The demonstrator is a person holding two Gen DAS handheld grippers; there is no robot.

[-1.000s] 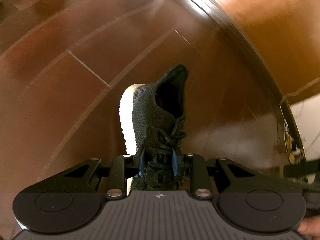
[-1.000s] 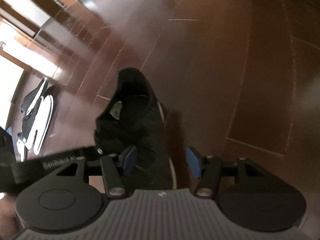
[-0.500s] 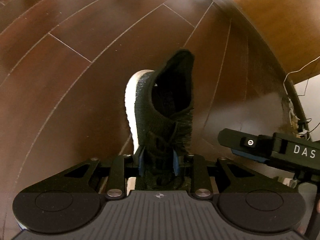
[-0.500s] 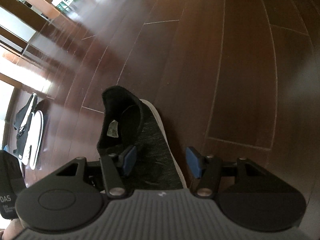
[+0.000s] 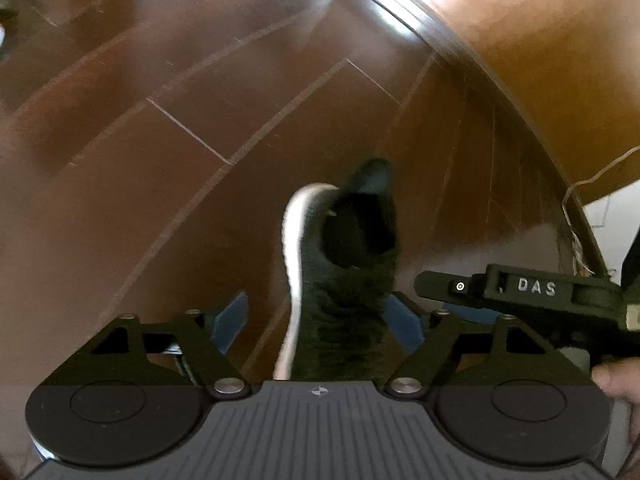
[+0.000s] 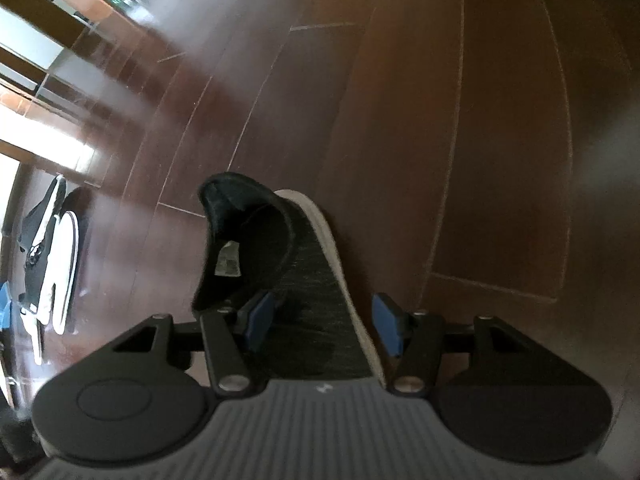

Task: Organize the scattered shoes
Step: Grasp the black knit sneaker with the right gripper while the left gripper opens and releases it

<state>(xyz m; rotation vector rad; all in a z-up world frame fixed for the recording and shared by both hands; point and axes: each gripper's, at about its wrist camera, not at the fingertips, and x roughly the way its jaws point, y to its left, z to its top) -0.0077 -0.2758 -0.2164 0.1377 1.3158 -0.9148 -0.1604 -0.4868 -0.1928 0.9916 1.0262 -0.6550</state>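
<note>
1. Releasing looks like the step in hand: in the left wrist view the left gripper (image 5: pixel 316 322) has its jaws spread, blue pads standing off either side of a black knit shoe (image 5: pixel 344 268) with a white sole, not pinching it. The picture is motion-blurred, so contact at the right pad cannot be ruled out.
2. The shoe appears to sit on the wooden floor (image 5: pixel 160 152), heel opening facing away, near a curved dark baseboard (image 5: pixel 460 64) at the right.
3. Right wrist view: the right gripper (image 6: pixel 322 320) straddles a second black shoe (image 6: pixel 280 272), likely the mate. Jaws are parted; the left pad sits at the collar, the right pad is clear of the sole edge. Whether anything is clamped: no firm grip seen.
4. To do this well (judgement): back each gripper straight out along the shoe's length so the pads do not drag an upper and twist it; check both toes point alike and soles lie flat, side by side.
5. Risk: the right tool's body (image 5: pixel 520 296) crowds the left jaws' right side; withdraw one at a time.
6. Another pair, dark with white soles (image 6: pixel 52 256), lies far left on the floor.
7. Containers: none in view, no rack, box or basket; shoes rest on bare floor only.
</note>
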